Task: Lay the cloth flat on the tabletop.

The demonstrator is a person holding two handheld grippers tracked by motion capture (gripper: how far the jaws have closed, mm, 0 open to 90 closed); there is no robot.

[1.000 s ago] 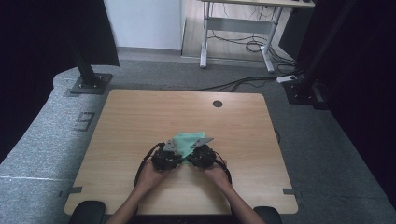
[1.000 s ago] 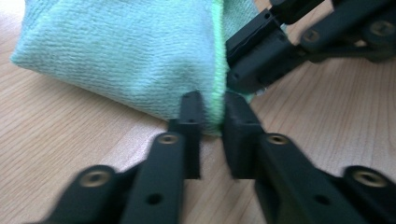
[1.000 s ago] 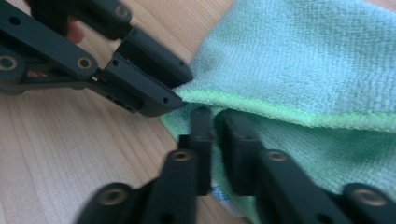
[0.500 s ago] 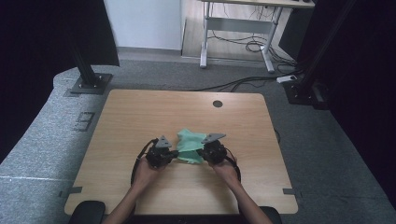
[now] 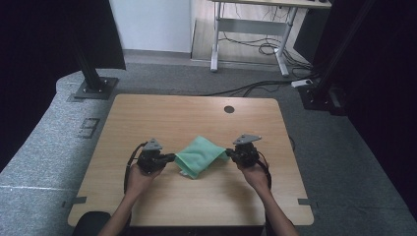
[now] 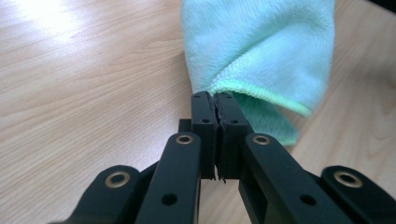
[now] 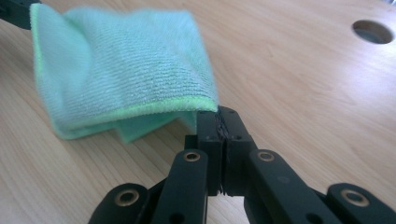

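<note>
Since each hand-held gripper, left (image 5: 170, 157) and right (image 5: 229, 154), pinches only a cloth (image 5: 200, 156) corner, we risk it slipping free.

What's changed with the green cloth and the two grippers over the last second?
The left gripper and right gripper have moved apart, each shut on a corner of the green cloth, drawing it out from a bunch into a span between them. The table stayed as it was.
</note>
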